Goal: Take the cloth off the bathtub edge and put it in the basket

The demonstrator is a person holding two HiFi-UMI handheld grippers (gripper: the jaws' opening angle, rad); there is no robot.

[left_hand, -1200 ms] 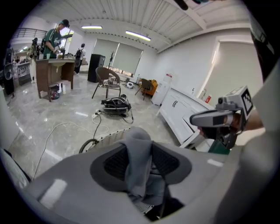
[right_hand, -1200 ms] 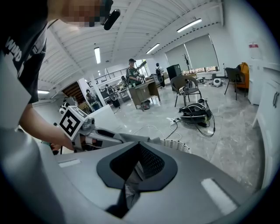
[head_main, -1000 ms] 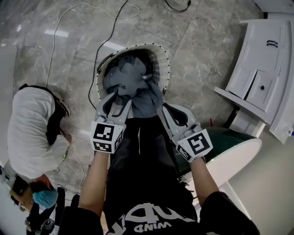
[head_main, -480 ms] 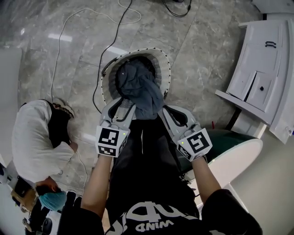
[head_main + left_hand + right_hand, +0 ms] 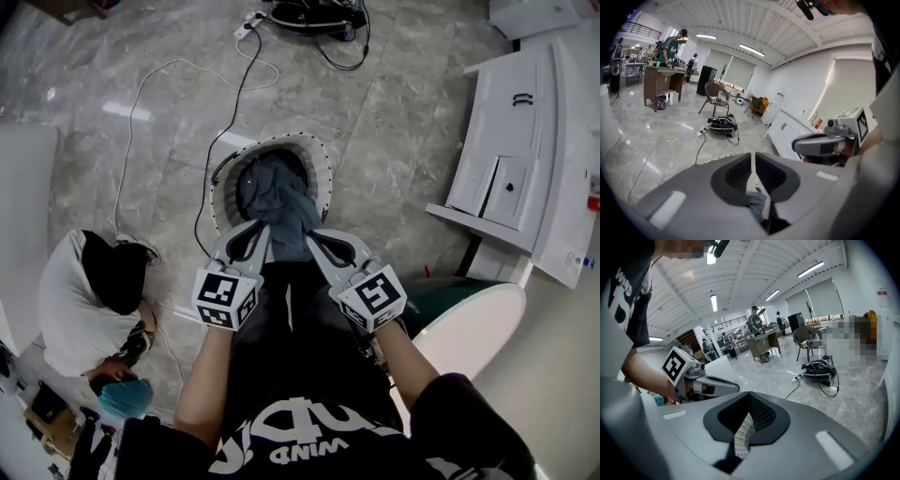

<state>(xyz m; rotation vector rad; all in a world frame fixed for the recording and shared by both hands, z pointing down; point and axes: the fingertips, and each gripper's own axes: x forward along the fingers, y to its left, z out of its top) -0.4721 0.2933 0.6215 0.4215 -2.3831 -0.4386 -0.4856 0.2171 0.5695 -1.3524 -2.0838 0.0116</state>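
Cloth: the grey-blue cloth (image 5: 277, 197) lies bunched inside the basket and fills its middle. Its near end reaches back between the two grippers.
Basket: the round white basket (image 5: 324, 164) stands upright on the floor, straight ahead of the wearer. Its near rim is hidden behind the grippers and the cloth.
Bathtub: the bathtub (image 5: 478, 319), white rim and green inside, sits at the wearer's right, well apart from the basket. No cloth shows on its edge.
Left gripper: the left gripper (image 5: 255, 228) is held above the basket's near left side, pointing down and forward. Its jaws have just been closing. In the left gripper view the tips are clenched together with nothing pinched between them. A patch of the cloth shows only through the slot behind the tips.
Right gripper: the right gripper (image 5: 312, 236) is held above the basket's near right side, just beside the left one. Its tips are clenched together and grasp nothing. White basket mesh shows through the slot behind them.
Floor: the grey marble floor (image 5: 403, 122) has loose cables (image 5: 178, 62) trailing past the basket.
Cabinet: a white cabinet (image 5: 511, 150) stands at the right.
Bystander: a second person (image 5: 80, 309) crouches on the floor at the left.
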